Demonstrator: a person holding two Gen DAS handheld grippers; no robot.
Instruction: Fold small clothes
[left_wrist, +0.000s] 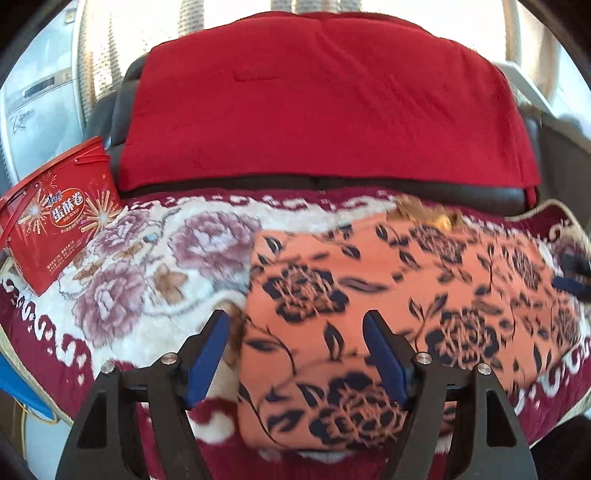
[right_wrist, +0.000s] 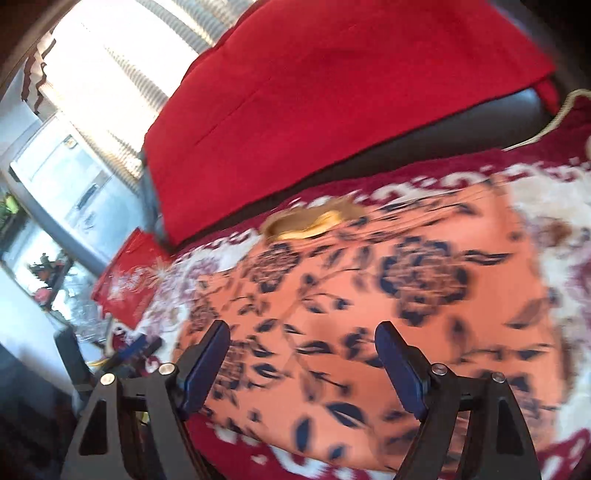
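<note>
An orange garment with a dark floral print (left_wrist: 388, 302) lies folded on a cream and maroon flowered blanket (left_wrist: 155, 258). My left gripper (left_wrist: 295, 332) is open and empty, its blue pads astride the garment's left edge, just above it. In the right wrist view the same garment (right_wrist: 369, 295) fills the middle, blurred by motion. My right gripper (right_wrist: 303, 343) is open and empty over the garment's near part. The right gripper's fingers also show at the garment's right end in the left wrist view (left_wrist: 572, 275). A yellow-brown piece of cloth (right_wrist: 314, 221) peeks out at the garment's far edge.
A red quilted cover (left_wrist: 321, 103) drapes a dark sofa back behind the blanket. A red egg-roll tin (left_wrist: 55, 214) stands on the blanket's left end. A grey appliance (left_wrist: 37, 99) and a bright window lie beyond. The blanket's front edge drops off close to the grippers.
</note>
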